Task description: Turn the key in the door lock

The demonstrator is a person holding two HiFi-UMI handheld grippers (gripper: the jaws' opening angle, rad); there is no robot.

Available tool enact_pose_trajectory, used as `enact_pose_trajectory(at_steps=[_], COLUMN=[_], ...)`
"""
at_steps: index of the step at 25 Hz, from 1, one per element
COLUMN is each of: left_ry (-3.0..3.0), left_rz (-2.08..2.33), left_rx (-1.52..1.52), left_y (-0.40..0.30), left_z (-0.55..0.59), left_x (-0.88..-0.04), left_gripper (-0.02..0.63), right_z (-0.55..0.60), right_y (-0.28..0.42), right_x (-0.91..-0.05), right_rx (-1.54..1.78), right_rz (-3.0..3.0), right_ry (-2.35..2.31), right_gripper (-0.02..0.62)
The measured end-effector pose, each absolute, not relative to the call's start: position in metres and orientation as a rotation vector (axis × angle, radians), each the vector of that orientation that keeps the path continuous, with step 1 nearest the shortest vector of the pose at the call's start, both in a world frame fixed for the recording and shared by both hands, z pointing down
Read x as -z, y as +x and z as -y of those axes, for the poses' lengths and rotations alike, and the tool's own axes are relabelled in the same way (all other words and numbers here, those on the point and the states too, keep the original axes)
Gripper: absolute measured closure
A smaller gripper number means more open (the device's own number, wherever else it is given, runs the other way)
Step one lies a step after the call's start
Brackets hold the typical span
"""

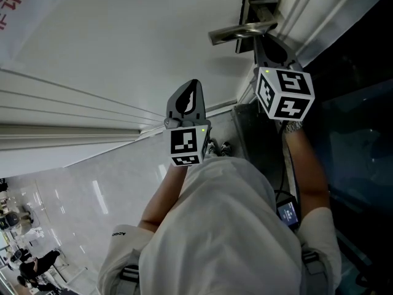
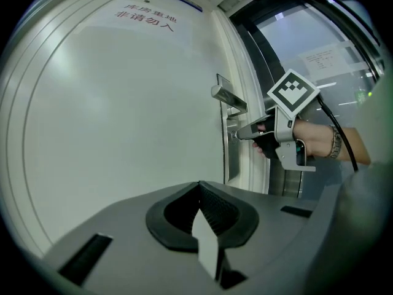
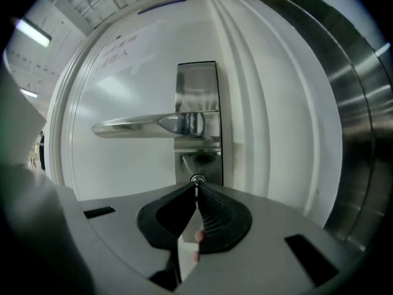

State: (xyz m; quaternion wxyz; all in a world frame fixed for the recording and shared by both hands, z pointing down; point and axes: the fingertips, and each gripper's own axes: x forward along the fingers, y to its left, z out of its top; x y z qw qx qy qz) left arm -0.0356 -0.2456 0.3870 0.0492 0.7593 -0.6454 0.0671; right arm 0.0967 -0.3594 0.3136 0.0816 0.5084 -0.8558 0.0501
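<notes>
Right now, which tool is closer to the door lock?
Right. The right tool is closed on the key, its tips at the door lock under the handle. The left tool, shut and empty, hangs back from the door, off to the lock's left.

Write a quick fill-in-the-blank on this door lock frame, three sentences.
1. The right gripper has its jaws ___ on the key.
2. The keyhole sits directly ___ the lever handle.
3. The left gripper, held back from the door, grips ___.
Missing words: shut; below; nothing
</notes>
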Motion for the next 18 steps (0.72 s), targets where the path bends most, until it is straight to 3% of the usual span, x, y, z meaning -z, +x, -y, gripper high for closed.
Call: enact_pose_trajectory(at_steps=[4, 18], left_ry=[2.321, 2.311], left_rz=[1.964, 1.972], left_rx=[-0.208, -0.213], left_y=[-0.035, -0.041], left_z=[0.245, 0.241], left_x=[-0.386, -0.387], left_gripper=[0.600, 0.600], right_z=[0.360, 0.364], right_y=[0.099, 0.108], right_x=[-0.315, -0.323], right_rx=[-0.441, -1.918], right_rz=[2.653, 2.728], right_ry=[1.530, 1.302], right_gripper=[0.583, 0.583])
